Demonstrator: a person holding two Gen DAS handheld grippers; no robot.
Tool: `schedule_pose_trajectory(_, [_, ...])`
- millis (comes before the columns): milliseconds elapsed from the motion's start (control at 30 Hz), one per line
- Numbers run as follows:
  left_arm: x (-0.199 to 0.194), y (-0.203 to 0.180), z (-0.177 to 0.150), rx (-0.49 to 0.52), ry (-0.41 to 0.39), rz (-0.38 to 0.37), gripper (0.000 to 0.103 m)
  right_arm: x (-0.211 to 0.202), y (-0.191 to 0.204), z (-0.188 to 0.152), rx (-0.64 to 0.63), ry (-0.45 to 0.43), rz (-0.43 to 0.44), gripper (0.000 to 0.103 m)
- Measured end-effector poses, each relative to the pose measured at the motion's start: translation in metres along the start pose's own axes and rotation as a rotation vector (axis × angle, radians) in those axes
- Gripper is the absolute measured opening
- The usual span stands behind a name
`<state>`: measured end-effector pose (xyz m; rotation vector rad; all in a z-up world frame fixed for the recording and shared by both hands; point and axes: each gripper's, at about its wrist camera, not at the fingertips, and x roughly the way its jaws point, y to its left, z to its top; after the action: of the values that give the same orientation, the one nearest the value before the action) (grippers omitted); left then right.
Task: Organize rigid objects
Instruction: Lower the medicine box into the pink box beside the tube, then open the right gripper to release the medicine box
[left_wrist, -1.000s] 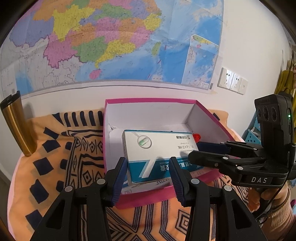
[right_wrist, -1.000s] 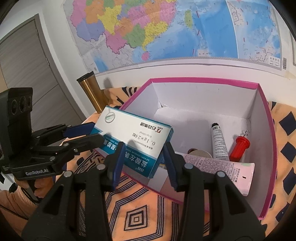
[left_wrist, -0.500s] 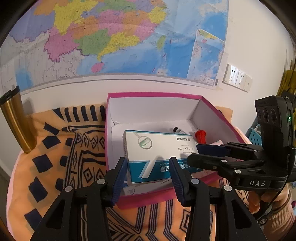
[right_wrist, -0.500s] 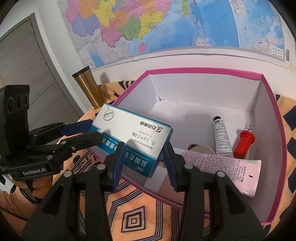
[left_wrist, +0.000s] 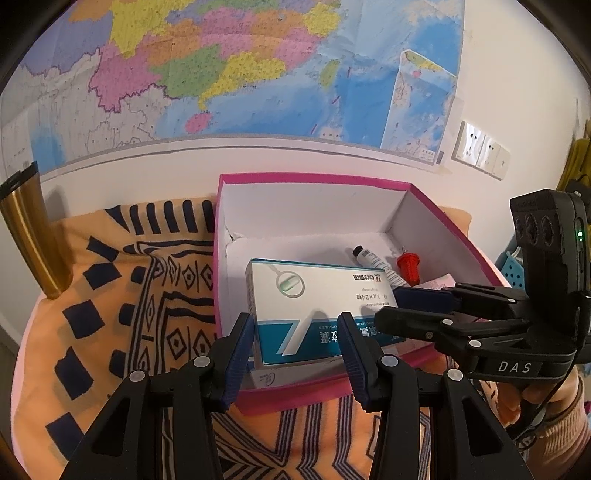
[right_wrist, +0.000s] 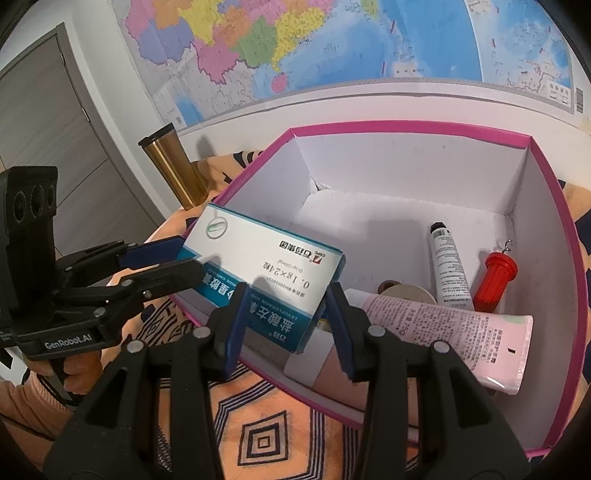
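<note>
A white and teal medicine box (left_wrist: 314, 299) is held over the near left corner of an open pink cardboard box (left_wrist: 310, 181). My left gripper (left_wrist: 297, 345) is shut on one end of the medicine box. My right gripper (right_wrist: 286, 319) is shut on another side of it (right_wrist: 266, 269). The pink box (right_wrist: 410, 127) holds a pink tube (right_wrist: 447, 332), a white tube (right_wrist: 448, 262) and a red plastic piece (right_wrist: 495, 277). Another small white carton (left_wrist: 266, 376) lies under the medicine box.
The pink box stands on an orange cloth with dark patterns (left_wrist: 122, 295). A gold tumbler (left_wrist: 29, 229) stands at the far left by the wall. A map (left_wrist: 221, 66) hangs behind. A grey door (right_wrist: 44, 147) is at the left.
Both grippers have risen a little with the medicine box, so more of the pink box's inside shows. Both grips are unchanged.
</note>
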<state>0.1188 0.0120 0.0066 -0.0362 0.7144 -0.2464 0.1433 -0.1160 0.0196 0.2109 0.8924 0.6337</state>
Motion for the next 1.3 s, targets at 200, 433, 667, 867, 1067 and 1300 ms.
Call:
schedule_pose_trajectory(200, [0.0032, 0.0026, -0.0006, -0.003, 0.008, 0.004, 0.046, 0.002, -0.0003, -0.0001, -0.001, 0.009, 0.0, 0.045])
schedule_pose_trajectory(433, [0.004, 0.0019, 0.0001, 0.002, 0.007, 0.011, 0.046, 0.0051, -0.0002, -0.0003, -0.001, 0.021, 0.0, 0.045])
schedule_pose_trajectory(667, [0.0042, 0.0018, 0.0004, 0.011, 0.007, 0.022, 0.046, 0.0052, -0.0017, -0.0003, 0.001, 0.022, 0.004, 0.045])
schedule_pose_trajectory(867, [0.0046, 0.0014, 0.0005, 0.014, 0.008, 0.025, 0.046, 0.0053, -0.0014, 0.0006, 0.002, 0.023, 0.002, 0.045])
schedule_pose_trajectory(1067, [0.005, -0.0003, -0.0005, 0.021, 0.007, 0.043, 0.046, 0.0058, -0.0011, 0.0007, -0.002, 0.029, 0.0, 0.045])
schedule_pose_trajectory(1300, [0.0032, 0.0003, -0.0007, -0.008, 0.005, 0.037, 0.052, 0.0077, 0.0002, 0.0016, -0.004, 0.038, -0.001, 0.045])
